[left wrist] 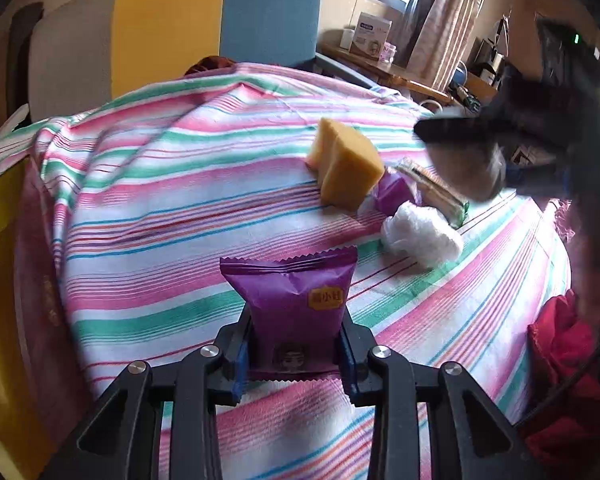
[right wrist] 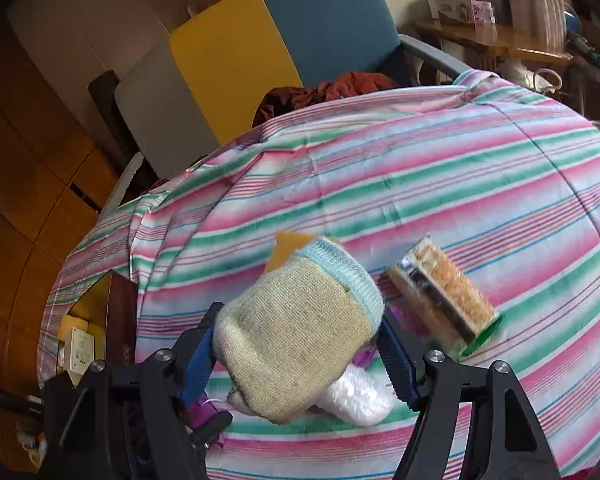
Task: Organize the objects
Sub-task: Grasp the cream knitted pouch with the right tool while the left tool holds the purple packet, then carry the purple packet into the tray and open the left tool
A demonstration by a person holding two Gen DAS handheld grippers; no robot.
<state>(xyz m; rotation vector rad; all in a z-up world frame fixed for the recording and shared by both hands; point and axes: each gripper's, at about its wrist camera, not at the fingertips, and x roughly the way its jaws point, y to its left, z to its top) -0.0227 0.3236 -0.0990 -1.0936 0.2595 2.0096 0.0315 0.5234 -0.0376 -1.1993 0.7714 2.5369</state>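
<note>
My left gripper (left wrist: 296, 344) is shut on a purple snack packet (left wrist: 292, 300), held upright just above the striped tablecloth (left wrist: 160, 200). My right gripper (right wrist: 300, 344) is shut on a beige knitted scrubbing pad with a pale green edge (right wrist: 300, 332), held above the cloth. Beneath and beyond it lie an orange sponge (left wrist: 346, 166), a second purple packet (left wrist: 394, 192), a wrapped sandwich biscuit bar (right wrist: 444, 292) and a white plastic wad (left wrist: 420, 232). The right gripper shows blurred at the right in the left wrist view (left wrist: 480, 148).
A yellow and blue chair (right wrist: 284, 36) stands behind the table with a rust cloth (right wrist: 340, 88) on its seat. A wooden shelf with boxes (left wrist: 372, 36) is at the back right. A red cloth (left wrist: 564, 360) hangs at the table's right edge. An open box (right wrist: 92, 328) sits at the left edge.
</note>
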